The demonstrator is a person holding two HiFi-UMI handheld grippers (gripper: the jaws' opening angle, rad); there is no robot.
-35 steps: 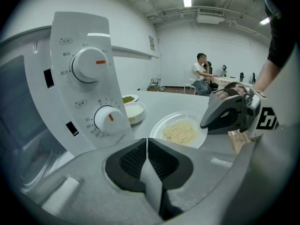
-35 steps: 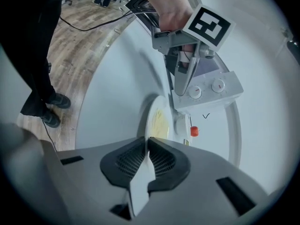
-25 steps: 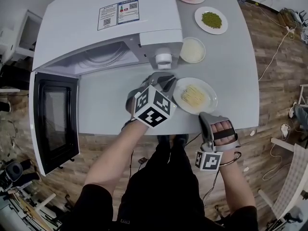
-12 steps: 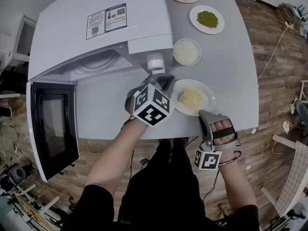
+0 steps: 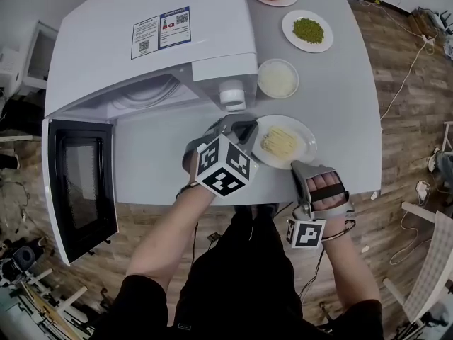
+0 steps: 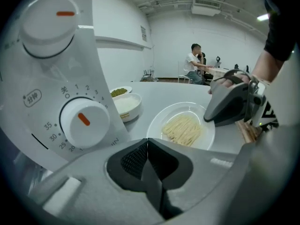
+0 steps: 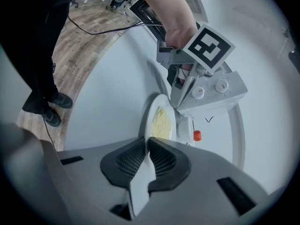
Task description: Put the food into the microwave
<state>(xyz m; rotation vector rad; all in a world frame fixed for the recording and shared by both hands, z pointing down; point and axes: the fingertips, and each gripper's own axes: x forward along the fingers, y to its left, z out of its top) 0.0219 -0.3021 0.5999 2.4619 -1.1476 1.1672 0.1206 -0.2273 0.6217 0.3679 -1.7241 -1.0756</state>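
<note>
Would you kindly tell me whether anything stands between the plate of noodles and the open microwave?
Yes: the left tool, shut and empty, sits beside the plate's left rim, on the side facing the microwave's open front. The door is swung wide; nothing else shows on that path.

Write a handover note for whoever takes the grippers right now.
Left gripper: shut, apparently on the plate's left rim.
Right gripper: jaws just closed on its near rim.
Plate of noodles sits on the table beside the open microwave.
Done: door open, plate gripped.
Left: lift it into the microwave.
</note>
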